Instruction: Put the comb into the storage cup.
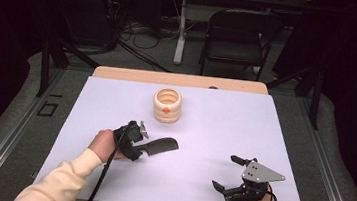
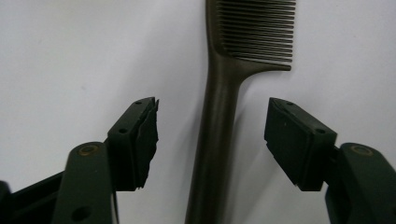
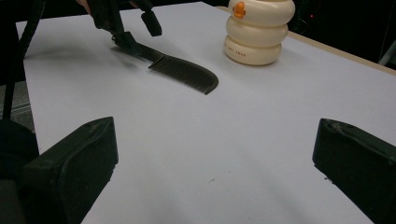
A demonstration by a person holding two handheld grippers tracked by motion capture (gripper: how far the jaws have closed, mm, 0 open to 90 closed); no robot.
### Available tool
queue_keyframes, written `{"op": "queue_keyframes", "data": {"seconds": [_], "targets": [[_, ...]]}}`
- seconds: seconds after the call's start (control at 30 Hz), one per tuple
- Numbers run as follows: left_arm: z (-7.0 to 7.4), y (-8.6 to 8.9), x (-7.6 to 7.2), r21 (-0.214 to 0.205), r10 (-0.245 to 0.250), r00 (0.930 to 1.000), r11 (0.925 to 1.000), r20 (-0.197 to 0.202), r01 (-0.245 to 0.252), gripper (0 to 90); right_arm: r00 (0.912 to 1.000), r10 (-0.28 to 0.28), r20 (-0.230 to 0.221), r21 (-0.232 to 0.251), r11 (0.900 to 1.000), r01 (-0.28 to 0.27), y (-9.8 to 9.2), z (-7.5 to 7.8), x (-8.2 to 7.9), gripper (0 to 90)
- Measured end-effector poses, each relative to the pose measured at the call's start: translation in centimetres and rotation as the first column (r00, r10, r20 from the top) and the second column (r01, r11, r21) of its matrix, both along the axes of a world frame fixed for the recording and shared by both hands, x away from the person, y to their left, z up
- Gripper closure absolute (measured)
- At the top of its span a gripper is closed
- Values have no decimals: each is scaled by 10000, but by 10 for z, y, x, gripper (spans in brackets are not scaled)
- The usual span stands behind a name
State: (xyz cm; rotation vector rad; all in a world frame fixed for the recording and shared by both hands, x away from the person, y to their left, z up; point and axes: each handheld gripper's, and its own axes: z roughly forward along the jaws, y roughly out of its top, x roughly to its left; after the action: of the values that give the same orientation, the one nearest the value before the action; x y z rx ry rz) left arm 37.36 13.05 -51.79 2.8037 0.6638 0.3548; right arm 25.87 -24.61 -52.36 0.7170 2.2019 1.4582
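My left gripper (image 1: 138,137) is low over the white worktop (image 1: 213,134), at about 8 o'clock from its middle in the high view. Its fingers (image 2: 140,140) are spread on both sides of the handle of a dark comb (image 2: 219,116). In the left gripper view the handle runs straight up between them toward 12 o'clock, and there is a clear gap between each pad and the handle, so I am not pinching it. The comb lies flat on the worktop. Its teeth are at the far end, on the side toward 3 o'clock in that view.

In the high view the comb (image 1: 159,145) points from my left gripper toward 3 o'clock, with the curved toothed end near the middle of the worktop. A cream ribbed holder (image 1: 167,105) with a small orange mark stands upright at about 12 o'clock from the comb, well apart from it.

My right gripper (image 1: 231,175) is at about 5 o'clock on the worktop, near the front edge. Its fingers (image 3: 74,163) are spread wide and nothing is between them; in the right gripper view I see bare white worktop there. Farther off in that view the comb (image 3: 187,72) lies at 11 o'clock and the holder (image 3: 259,32) at 1 o'clock.
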Motion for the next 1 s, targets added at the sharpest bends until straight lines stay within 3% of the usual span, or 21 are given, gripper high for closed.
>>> {"op": "queue_keyframes", "data": {"seconds": [0.13, 0.43, 0.77, 1.0], "targets": [[-3, -4, 4, 178, -195, 9994, 9996, -301, 200, 508, 9999, -95, -68, -86, 9999, 94, 1, -1, 1, 0], [-7, -11, 10, 391, -490, 9965, 9979, -683, 517, 662, 9999, -127, -73, -110, 9999, 126, 0, -1, 1, 0], [-7, -16, 18, 863, -802, 9906, 9922, -1105, 899, 708, 9998, -159, -111, -144, 9998, 157, -1, -1, 1, 0], [-5, -15, 15, 734, -872, 9921, 9929, -902, 940, 721, 9998, -171, -76, -121, 9998, 170, -1, 0, 1, 0]]}}
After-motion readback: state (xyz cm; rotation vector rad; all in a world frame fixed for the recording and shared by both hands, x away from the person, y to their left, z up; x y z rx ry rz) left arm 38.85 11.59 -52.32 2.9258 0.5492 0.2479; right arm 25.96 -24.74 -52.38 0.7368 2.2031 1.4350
